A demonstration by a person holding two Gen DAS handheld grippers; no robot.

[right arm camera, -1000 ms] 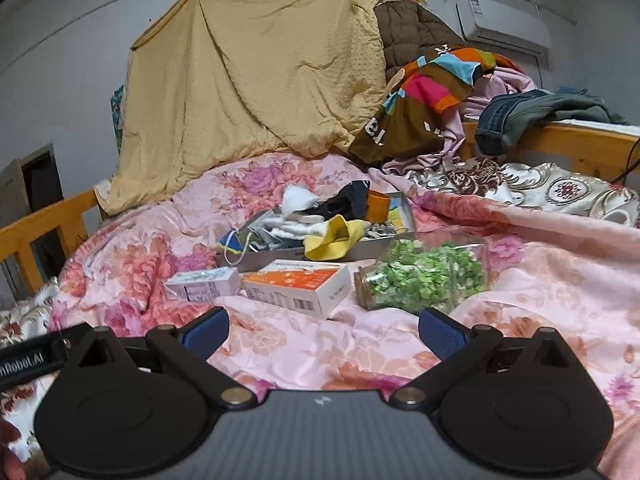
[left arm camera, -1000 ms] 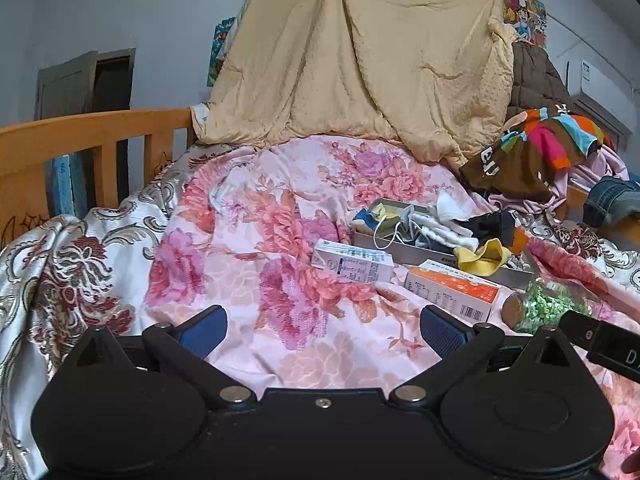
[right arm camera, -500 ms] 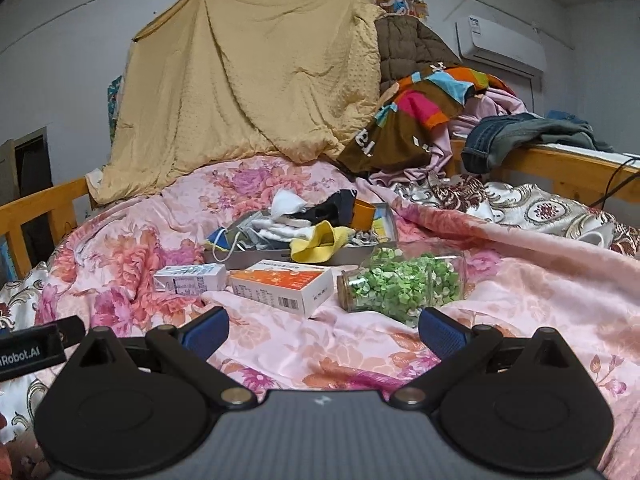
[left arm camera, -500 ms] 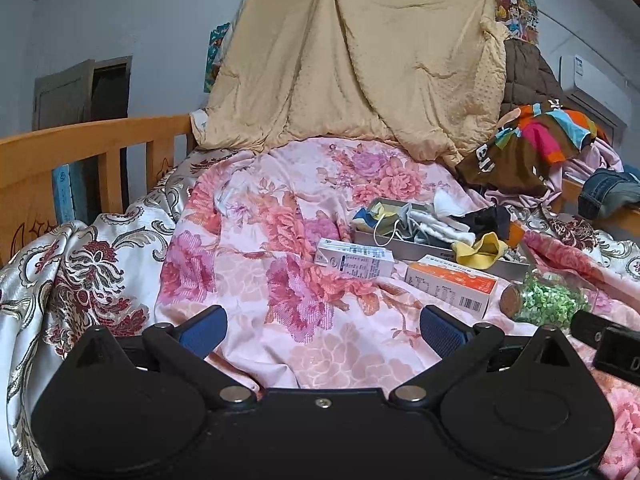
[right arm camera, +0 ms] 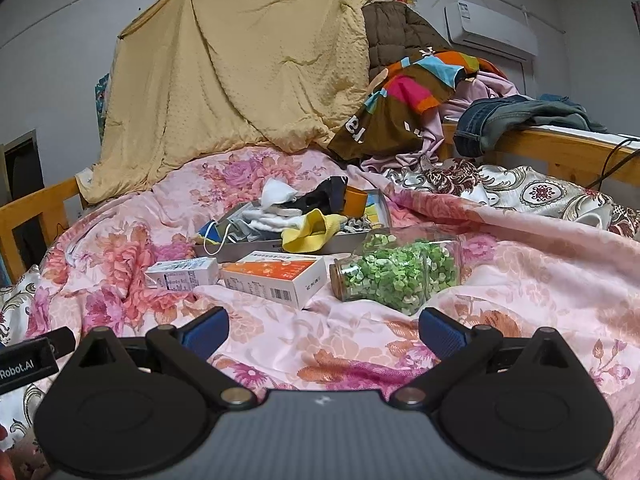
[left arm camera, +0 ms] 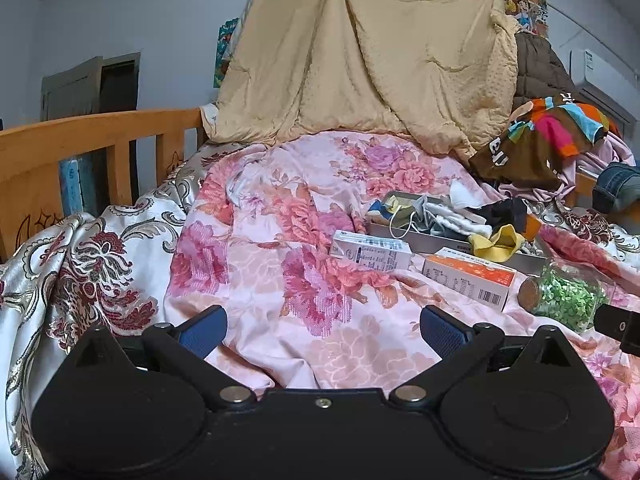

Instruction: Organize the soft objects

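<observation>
A shallow grey tray lies on the pink floral bedspread, heaped with soft items: a yellow cloth, white socks, a black cloth and a face mask. In front of the tray lie a white-blue carton, an orange-white box and a glass jar of green bits. My left gripper hovers open, well short of the carton. My right gripper is open just short of the box and jar. Both hold nothing.
A tan blanket hangs behind the bed. Wooden rails run along the left and the right. Clothes are piled at the back right, with jeans over the rail. A patterned silk cover lies at the left.
Both grippers have drawn back and risen a little, so the tray, boxes and jar look smaller and farther. The jaws stay open and nothing on the bed has shifted.
</observation>
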